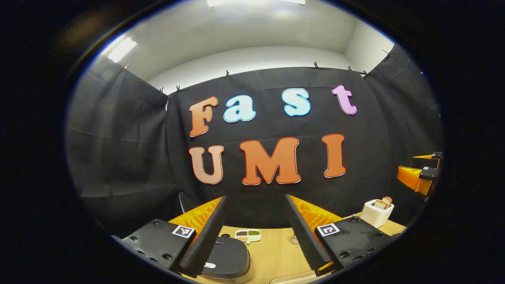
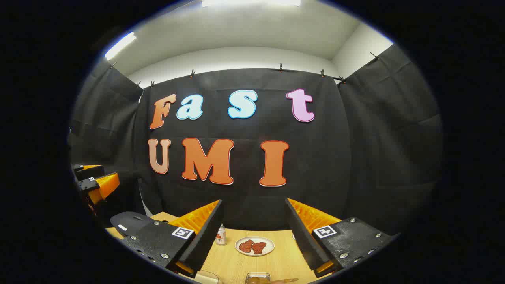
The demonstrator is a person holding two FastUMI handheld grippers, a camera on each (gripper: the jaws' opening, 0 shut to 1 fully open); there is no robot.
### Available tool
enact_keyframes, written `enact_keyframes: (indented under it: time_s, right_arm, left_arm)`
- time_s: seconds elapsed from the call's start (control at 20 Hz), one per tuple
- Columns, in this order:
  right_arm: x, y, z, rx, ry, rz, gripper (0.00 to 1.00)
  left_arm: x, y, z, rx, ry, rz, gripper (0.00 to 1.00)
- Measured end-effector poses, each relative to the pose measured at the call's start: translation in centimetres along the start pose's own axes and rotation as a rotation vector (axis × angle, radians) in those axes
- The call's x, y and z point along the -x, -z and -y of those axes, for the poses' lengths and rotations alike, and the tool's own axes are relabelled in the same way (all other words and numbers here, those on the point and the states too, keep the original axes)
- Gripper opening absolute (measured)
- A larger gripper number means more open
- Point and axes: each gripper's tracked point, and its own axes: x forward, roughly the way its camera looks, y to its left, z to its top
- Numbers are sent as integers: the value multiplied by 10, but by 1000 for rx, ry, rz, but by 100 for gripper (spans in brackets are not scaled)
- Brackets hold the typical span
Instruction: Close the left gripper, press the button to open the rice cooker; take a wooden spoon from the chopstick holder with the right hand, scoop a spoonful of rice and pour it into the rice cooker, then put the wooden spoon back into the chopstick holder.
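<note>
In the left gripper view my left gripper (image 1: 255, 203) is open with nothing between its fingers. The dark rice cooker (image 1: 229, 258), lid down, lies below and just behind its left finger. A white chopstick holder (image 1: 376, 213) with wooden ends sticking up stands at the right on the table. A small white dish of grains (image 1: 247, 235) sits at the back. My right gripper (image 2: 253, 204) is also open and empty above the table. In the right gripper view the rice cooker (image 2: 127, 223) sits at the far left.
The wooden table (image 2: 236, 265) carries a white plate with red-brown pieces (image 2: 255, 246), a small bottle (image 2: 221, 236) and a glass container (image 2: 257, 278) at the near edge. Each gripper shows far off in the other's view: right gripper (image 1: 421, 172), left gripper (image 2: 96, 179).
</note>
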Motion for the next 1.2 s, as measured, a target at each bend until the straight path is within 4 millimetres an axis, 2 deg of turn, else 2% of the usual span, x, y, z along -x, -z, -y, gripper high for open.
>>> enact_keyframes:
  time_s: [0.1, 0.15, 0.2, 0.25, 0.35, 0.45, 0.55, 0.6, 0.7, 0.8, 1.2]
  right_arm:
    - [1, 1, 0, -8, 3, -10, 96]
    - [2, 0, -3, -26, -5, -14, 96]
    - [5, -3, -8, -32, -28, -9, 95]
    - [4, -4, -9, -29, -33, -9, 95]
    - [5, -9, -9, -12, -44, -4, 96]
    - [5, -10, -9, 4, -48, -2, 96]
    - [7, -10, -13, 15, -60, 0, 97]
    - [7, -11, -14, 22, -62, 3, 97]
    - [7, -10, -20, 34, -74, 7, 97]
    - [7, -1, -25, 37, -78, -10, 95]
    - [-3, -5, -5, -23, 22, 7, 95]
  left_arm:
    - [0, -1, 2, -2, 5, -1, 91]
    - [-1, -1, 2, -5, 7, -1, 96]
    - [-2, -1, 2, -8, 13, -2, 94]
    - [-3, -1, 3, -10, 17, -3, 96]
    - [-5, -2, 1, -12, 19, -4, 94]
    - [-6, 2, 0, -7, 18, -12, 100]
    - [-7, 7, 0, -4, 20, -27, 96]
    - [-7, 9, -3, -5, 16, -32, 100]
    - [-8, 12, -4, -2, 12, -42, 100]
    - [-5, 17, -4, -6, 11, -54, 91]
    - [-3, 7, -5, -31, 7, -26, 91]
